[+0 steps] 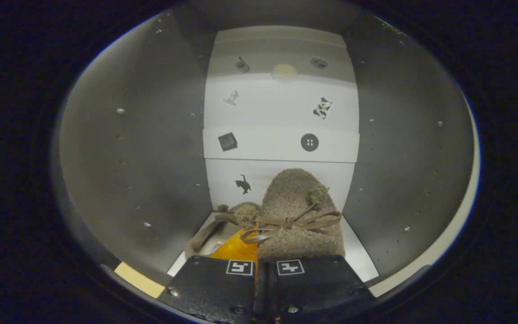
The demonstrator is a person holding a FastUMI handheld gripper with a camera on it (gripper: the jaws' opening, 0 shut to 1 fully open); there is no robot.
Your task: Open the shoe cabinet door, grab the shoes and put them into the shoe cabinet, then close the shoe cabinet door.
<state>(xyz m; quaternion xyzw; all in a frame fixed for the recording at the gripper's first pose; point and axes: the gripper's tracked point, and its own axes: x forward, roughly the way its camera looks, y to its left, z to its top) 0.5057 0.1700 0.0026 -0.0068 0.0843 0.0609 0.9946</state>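
Nearest the camera, the gripper (pixel 265 270) has its two black fingers (pixel 216 283) drawn close together, only a thin slit between them, and an orange sliver shows in that slit. Each finger carries a small square marker on top. Whether the fingers press on the shoe cannot be told, since their tips are hidden under their own blocks.

Just ahead of the fingers lies a tan fuzzy shoe (pixel 297 211), its toe pointing away toward the back of the cabinet. A thin brown bow (pixel 292 222) with two pompoms sits across its top. An orange lining (pixel 236 247) shows at the shoe's opening, right against the left finger. Left of it, a second shoe (pixel 207 236) lies lower and partly hidden.

Both shoes rest on the white floor (pixel 360 256) of the cabinet, between its grey side walls (pixel 137 148). Beyond them stands the white back panel (pixel 281 112), crossed by a ledge and dotted with small stickers, among them a black cat (pixel 243 184) and a round button shape (pixel 310 142).
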